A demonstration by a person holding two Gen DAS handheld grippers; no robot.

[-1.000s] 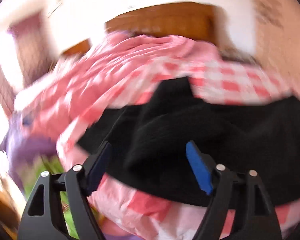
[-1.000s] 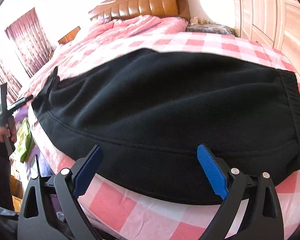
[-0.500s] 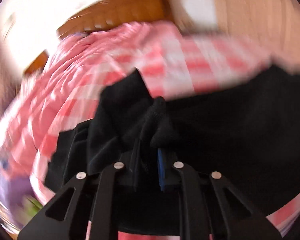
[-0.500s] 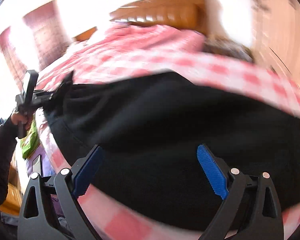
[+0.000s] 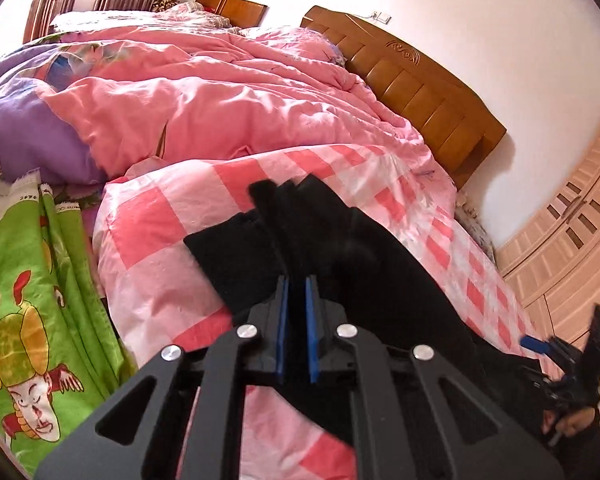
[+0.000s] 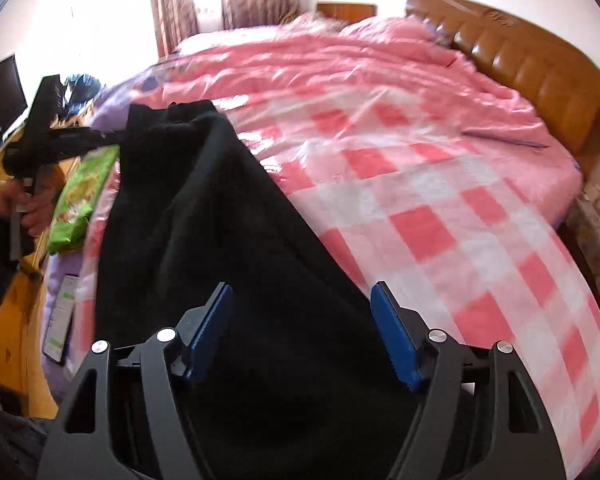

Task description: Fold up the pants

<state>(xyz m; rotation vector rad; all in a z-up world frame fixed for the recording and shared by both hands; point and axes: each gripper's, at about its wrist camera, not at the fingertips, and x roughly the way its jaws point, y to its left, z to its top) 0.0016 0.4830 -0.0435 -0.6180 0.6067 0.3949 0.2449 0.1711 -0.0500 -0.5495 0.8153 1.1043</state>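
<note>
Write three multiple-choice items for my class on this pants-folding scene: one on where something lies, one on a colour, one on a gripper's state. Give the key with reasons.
1. Where do the pants lie?
A. on the checked sheet
B. on the floor
C. on a chair

2. What colour are the pants?
A. grey
B. black
C. blue

3. How does the left gripper stand?
A. wide open above the bed
B. lying on the sheet
C. shut on the pants

Key: 1 A, the dark cloth spreads across the pink-and-white checks; 2 B, both views show black fabric; 3 C, its blue pads pinch a bunch of cloth, while the right gripper is open.
</note>
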